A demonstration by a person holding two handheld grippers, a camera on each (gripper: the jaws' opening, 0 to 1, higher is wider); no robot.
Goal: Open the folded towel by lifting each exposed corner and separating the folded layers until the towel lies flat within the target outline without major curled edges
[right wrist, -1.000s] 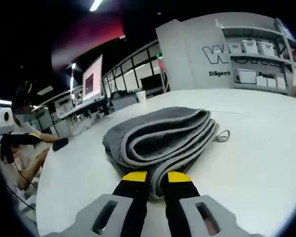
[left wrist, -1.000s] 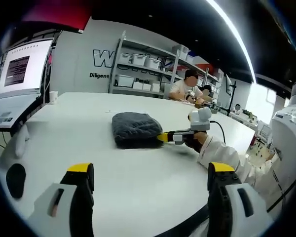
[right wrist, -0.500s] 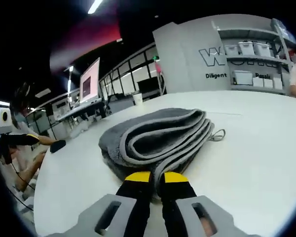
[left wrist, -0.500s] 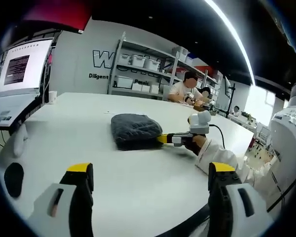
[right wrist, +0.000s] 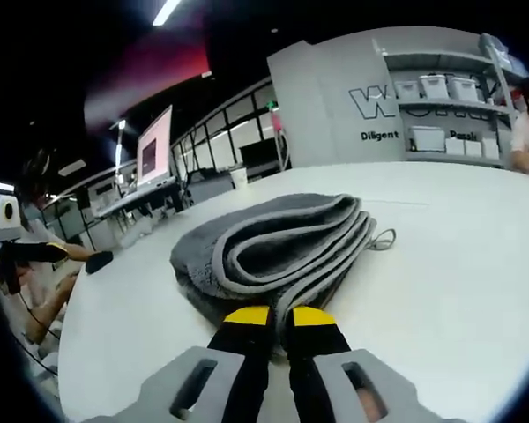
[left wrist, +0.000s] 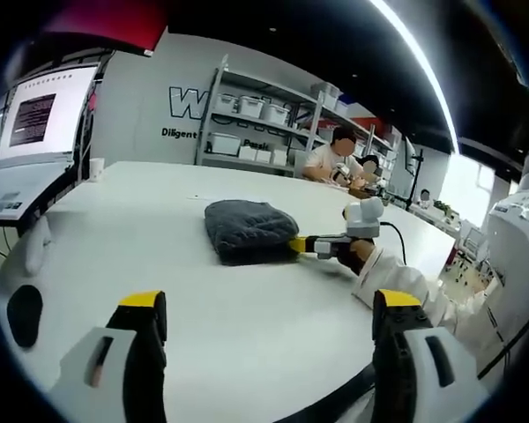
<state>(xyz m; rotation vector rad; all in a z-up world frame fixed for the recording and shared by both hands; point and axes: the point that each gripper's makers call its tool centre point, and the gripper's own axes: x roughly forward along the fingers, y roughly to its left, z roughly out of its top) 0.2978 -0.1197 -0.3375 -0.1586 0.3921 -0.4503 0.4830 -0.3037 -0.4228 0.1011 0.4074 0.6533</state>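
The dark grey terry towel, folded into a thick bundle with paler grey edging, lies on the white tabletop, its stacked layers curling round in a loop at the end facing the right gripper view, and a small hanging loop pokes out at the side onto the table. Right at that near end sits the right gripper, yellow-tipped black jaws drawn almost together and pinching the lowest towel layers between them (the cloth runs straight down into the narrow gap). From the left gripper view the same towel shows as a dark mound well out across the table, with the right gripper touching its edge from the right, a white-sleeved arm behind it. The left gripper hangs low over the near table, jaws spread wide with nothing between them, well apart from the towel. Off to the left, a black mouse-like object rests near the table edge, a bright monitor stands beyond, and grey shelving with white bins lines the back wall, where people sit at a farther desk.
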